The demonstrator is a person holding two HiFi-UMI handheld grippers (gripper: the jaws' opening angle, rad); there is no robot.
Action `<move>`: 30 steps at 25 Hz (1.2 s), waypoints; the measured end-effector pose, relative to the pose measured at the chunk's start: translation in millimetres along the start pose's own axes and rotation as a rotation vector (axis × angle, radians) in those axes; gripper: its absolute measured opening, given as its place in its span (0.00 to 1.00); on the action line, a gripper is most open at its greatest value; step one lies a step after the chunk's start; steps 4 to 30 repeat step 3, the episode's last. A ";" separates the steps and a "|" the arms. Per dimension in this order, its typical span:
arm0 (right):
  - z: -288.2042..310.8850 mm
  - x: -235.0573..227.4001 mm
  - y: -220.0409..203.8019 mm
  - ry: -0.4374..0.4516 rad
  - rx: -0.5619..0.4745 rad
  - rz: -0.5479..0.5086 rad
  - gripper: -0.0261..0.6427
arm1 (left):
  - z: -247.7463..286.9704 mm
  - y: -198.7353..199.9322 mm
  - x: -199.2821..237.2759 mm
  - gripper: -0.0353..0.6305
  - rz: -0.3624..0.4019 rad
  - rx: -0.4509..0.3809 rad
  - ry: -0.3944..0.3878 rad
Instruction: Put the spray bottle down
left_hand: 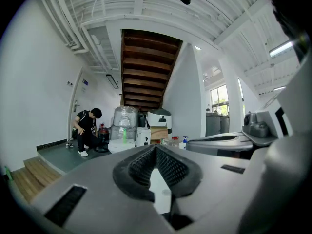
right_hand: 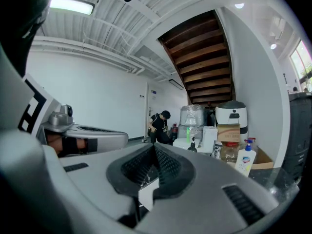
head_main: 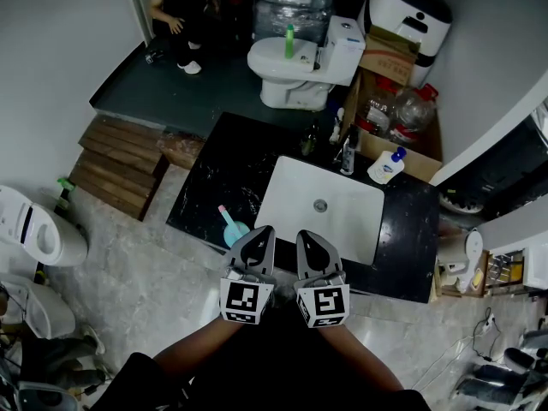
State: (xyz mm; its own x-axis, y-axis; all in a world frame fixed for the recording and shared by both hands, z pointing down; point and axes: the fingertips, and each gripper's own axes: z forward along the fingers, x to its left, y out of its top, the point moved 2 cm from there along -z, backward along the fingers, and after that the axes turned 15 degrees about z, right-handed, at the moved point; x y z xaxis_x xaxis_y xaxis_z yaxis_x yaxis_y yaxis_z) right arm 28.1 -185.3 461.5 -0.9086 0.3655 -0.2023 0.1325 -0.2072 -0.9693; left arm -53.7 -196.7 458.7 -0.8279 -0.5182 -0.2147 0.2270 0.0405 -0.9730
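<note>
The spray bottle (head_main: 387, 166), white with a blue top, stands on the black counter (head_main: 214, 178) to the right of the tap, at the back. It also shows in the right gripper view as the spray bottle (right_hand: 245, 157) at the right, and small and far off in the left gripper view (left_hand: 185, 140). My left gripper (head_main: 264, 232) and right gripper (head_main: 306, 236) hang side by side over the counter's near edge, in front of the white sink (head_main: 291, 191). Both point level, jaws together, nothing between them (left_hand: 156, 147) (right_hand: 155, 147).
A blue cup (head_main: 235, 231) with a pink brush stands left of the sink. A tap (head_main: 348, 152) and a dark bottle (head_main: 312, 140) stand behind it. Beyond are a toilet (head_main: 291, 74) with a green bottle (head_main: 289, 41), cardboard boxes (head_main: 387, 58), wooden steps (head_main: 120, 165) and a crouching person (head_main: 181, 7).
</note>
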 end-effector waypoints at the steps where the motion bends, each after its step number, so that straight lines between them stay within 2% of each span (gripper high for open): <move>1: 0.0 1.2 0.6 0.002 -0.002 -0.004 0.06 | -0.4 0.1 0.3 0.07 0.000 -0.001 0.000; 30: 0.1 3.4 1.9 0.007 -0.008 -0.012 0.06 | -1.1 0.3 0.7 0.07 0.001 -0.003 0.001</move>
